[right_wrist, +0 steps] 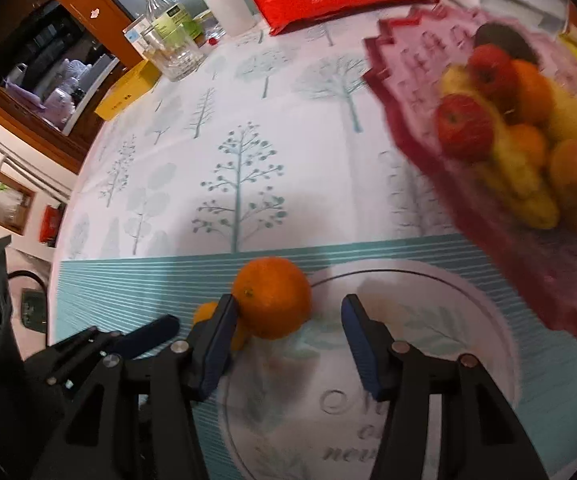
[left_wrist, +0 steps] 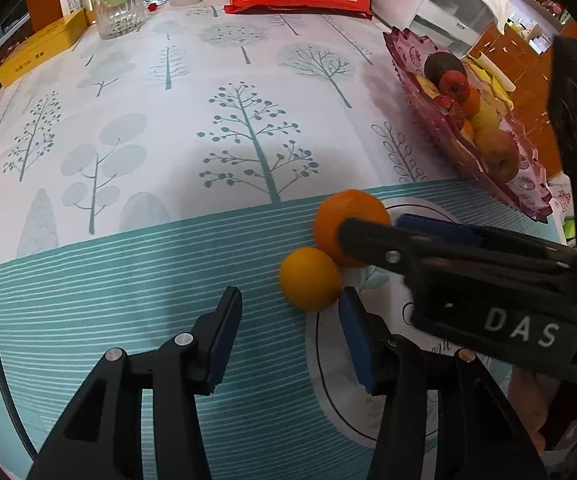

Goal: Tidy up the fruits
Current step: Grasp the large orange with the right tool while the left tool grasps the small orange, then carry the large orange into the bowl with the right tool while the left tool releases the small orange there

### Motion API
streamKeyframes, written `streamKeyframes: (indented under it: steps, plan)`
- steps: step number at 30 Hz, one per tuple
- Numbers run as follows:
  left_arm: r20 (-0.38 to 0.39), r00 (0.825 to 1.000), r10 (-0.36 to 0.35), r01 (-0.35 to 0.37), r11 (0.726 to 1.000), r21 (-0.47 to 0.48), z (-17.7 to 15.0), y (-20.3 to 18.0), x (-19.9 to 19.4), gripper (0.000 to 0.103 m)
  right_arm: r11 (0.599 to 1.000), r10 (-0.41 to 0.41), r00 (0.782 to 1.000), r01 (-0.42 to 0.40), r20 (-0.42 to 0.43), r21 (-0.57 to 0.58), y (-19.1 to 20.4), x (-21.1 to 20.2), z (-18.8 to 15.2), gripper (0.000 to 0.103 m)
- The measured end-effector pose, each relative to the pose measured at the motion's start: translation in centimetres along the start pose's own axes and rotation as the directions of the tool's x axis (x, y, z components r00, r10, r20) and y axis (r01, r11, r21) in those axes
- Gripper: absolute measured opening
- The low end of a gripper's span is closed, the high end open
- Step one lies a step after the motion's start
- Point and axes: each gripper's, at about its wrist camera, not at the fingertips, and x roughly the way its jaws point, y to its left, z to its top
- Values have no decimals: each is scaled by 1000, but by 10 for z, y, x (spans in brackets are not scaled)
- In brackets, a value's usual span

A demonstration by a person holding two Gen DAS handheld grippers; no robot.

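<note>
Orange (right_wrist: 272,298) between right gripper (right_wrist: 288,344) pads, touching left pad

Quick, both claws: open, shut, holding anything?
Left claw: open, empty; small orange sits just past its tips.
Right claw: open, not gripping; big orange sits between its tips, by the left pad.

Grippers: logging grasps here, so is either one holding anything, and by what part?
Nothing held: left gripper and right gripper are open beside the oranges.
</note>
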Motion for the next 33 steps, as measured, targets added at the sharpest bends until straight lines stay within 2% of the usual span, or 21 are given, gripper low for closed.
streamKeyframes:
  steps: [3, 4, 6, 9, 19, 27, 33]
  plan:
    - [-5, 1000, -10, 10, 1000, 2, 1, -2, 3, 49, 1000, 12, 1000, -12, -17, -21, 4, 6, 2, 52]
    - [-6, 1000, -11, 11, 1000, 2, 1, -2, 4, 49, 999, 33, 999, -33, -26, -19, 5, 8, 3, 46]
    - [-7, 1000, -11, 11, 1000, 3, 1, -2, 5, 48, 997, 75, 997, -76, -34, -6, 4, 10, 4, 41]
    - [-9, 1000, -20, 20, 1000, -4, 2, -1, 6, 48, 997, 81, 996, -81, -32, -8, 3, 9, 5, 39]
    - [-21, 999, -25, 25, 1000, -10, 4, -6, 11, 33, 1000, -2, 1000, 1, 15, 26, -23, -21, -7, 39]
    - [-14, 999, -36, 36, 998, -53, 6, -5, 12, 32, 999, -21, 999, 20, 31, 35, -32, -35, -23, 39]
    - [23, 1000, -19, 21, 998, -64, 1, -11, 0, 31, 1000, -24, 998, 24, 53, 8, -30, -50, -36, 38]
